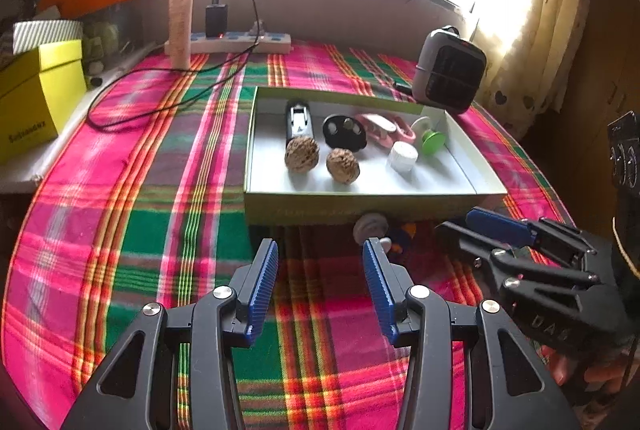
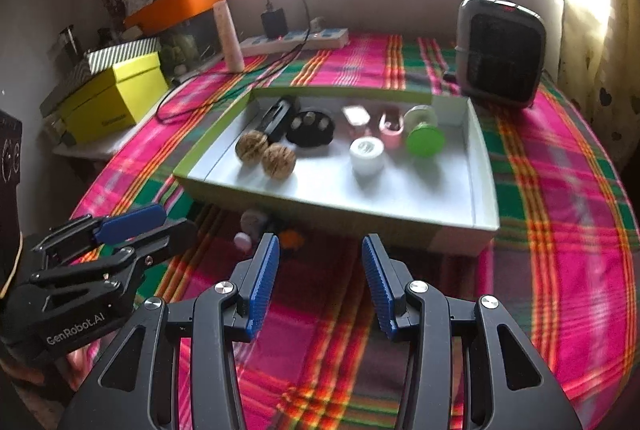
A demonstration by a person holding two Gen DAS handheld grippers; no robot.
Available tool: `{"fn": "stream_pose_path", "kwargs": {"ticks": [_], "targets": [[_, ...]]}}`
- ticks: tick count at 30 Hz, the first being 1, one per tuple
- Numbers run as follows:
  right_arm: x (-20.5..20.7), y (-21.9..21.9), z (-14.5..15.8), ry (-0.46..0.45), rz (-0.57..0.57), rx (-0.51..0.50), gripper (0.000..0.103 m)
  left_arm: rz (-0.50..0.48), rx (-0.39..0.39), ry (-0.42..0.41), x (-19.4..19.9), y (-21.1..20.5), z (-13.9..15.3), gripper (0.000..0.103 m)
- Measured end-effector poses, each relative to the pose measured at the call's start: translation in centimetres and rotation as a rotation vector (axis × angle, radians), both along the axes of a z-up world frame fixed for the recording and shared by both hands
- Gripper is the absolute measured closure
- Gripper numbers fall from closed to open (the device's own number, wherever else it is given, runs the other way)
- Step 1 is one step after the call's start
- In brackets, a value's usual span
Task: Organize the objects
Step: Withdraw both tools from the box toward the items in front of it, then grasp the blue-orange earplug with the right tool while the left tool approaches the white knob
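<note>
Ribbed blue pads line the left gripper [image 1: 320, 250], jaws apart and empty over the pink and green checked cloth [image 1: 152, 230] on the worktop. Beyond sits a flat white box [image 1: 360, 198]. Inside, from the left: two bumpy brown walnuts [image 1: 302, 155], a round white cap [image 1: 403, 157], a green spool [image 1: 434, 142]. The right gripper [image 2: 320, 248] also hangs with jaws apart, empty. A grey heater [image 2: 500, 50] stands behind.
</note>
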State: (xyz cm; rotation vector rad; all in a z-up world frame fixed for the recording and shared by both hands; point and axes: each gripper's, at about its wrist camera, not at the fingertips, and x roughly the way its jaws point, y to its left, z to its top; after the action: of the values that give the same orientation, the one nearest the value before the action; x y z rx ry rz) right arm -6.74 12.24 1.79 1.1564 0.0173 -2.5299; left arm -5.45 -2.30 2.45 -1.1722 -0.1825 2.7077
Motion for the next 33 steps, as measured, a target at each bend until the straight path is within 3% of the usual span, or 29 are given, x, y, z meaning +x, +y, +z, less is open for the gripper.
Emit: {"fn": "stream_pose_path", "kwargs": {"ticks": [15,33], "targets": [[-1.1,-1.6,-1.6,-0.050,-0.004,0.001,0.058,0.023,0.026,-0.023,0.3,-1.5,-1.0,0.060],[-1.3,-3.0,-2.0,-0.030,0.045,0.060,0.061,0.028,0.043,-0.038,-0.1,-2.4,-1.6,0.060]]}}
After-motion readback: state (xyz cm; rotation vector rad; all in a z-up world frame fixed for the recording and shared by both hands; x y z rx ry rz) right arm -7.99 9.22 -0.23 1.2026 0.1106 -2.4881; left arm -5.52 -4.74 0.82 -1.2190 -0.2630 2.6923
